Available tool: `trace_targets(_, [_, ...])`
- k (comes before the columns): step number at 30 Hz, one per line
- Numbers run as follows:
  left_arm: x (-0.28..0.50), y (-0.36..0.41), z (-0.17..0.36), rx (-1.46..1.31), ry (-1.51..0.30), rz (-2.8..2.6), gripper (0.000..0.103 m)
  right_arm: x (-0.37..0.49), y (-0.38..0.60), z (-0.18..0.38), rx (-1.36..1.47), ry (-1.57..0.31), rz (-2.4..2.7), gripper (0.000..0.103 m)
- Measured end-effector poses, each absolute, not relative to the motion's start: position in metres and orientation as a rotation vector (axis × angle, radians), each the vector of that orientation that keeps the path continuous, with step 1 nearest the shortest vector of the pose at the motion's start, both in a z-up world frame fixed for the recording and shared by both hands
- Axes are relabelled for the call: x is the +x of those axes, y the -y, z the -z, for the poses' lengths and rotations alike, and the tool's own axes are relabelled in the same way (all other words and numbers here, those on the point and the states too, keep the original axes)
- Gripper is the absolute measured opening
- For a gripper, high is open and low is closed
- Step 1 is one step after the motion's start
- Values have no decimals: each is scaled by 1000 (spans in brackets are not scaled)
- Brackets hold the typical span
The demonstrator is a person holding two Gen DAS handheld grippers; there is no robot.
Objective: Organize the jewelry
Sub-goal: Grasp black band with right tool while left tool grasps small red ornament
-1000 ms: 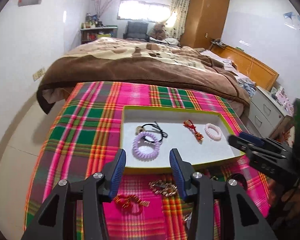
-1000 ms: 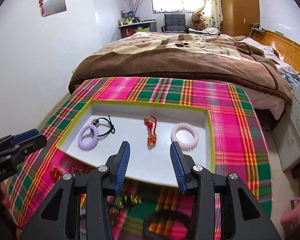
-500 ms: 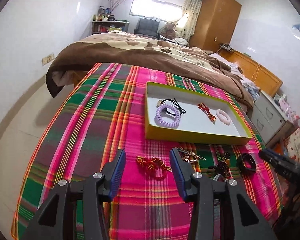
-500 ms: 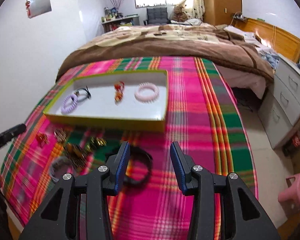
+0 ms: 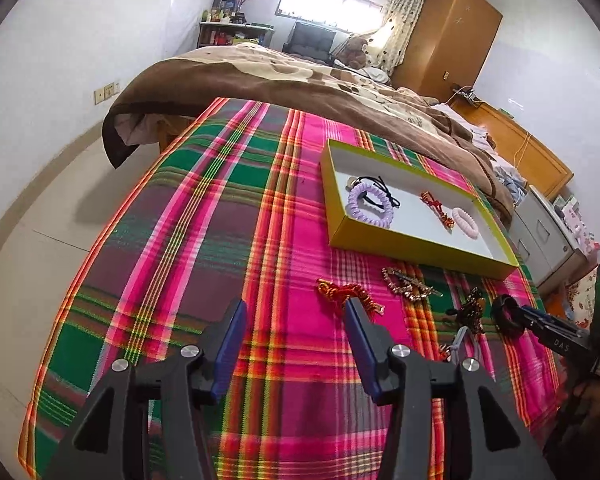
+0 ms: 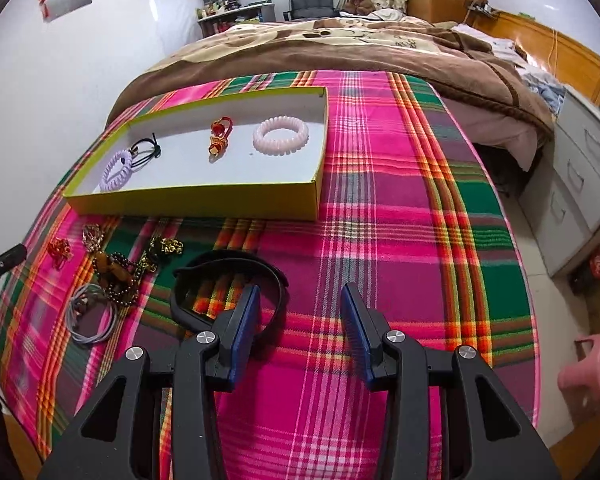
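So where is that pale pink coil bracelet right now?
In the right wrist view, the pale pink coil bracelet lies inside the yellow-sided box, toward its right end, just right of the red and gold charm.

The left gripper [image 5: 293, 318] is built from matte black angular arms, each tipped by a flat blue pad [image 5: 232, 340] and fastened with round silver screws — two per side. The right gripper [image 6: 298, 304] is made alike, its blue pads [image 6: 358, 330] finely ribbed. In the left wrist view, white lettering and a green light are seen on the right gripper's black body.
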State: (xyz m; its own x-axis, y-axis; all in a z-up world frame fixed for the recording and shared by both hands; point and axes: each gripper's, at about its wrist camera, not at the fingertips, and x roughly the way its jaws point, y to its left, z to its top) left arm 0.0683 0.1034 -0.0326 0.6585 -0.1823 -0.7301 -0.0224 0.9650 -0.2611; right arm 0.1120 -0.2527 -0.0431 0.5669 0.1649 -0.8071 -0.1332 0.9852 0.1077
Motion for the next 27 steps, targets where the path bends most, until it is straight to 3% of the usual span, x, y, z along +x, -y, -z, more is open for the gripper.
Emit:
trace_targets(5, [71, -105, 38, -266, -866, 121, 56, 116, 245, 44, -9, -957, -165, 41])
trace_targets(8, [76, -102, 40, -266, -879, 124, 56, 116, 244, 44, -5, -955, -167, 25])
trace_targets(14, [84, -96, 45, -257, -891, 140, 56, 115, 247, 44, 10, -956, -160, 8])
trace_targets(27, [100, -78, 50, -216, -911, 171, 56, 106, 269, 33, 117, -914, -125, 7])
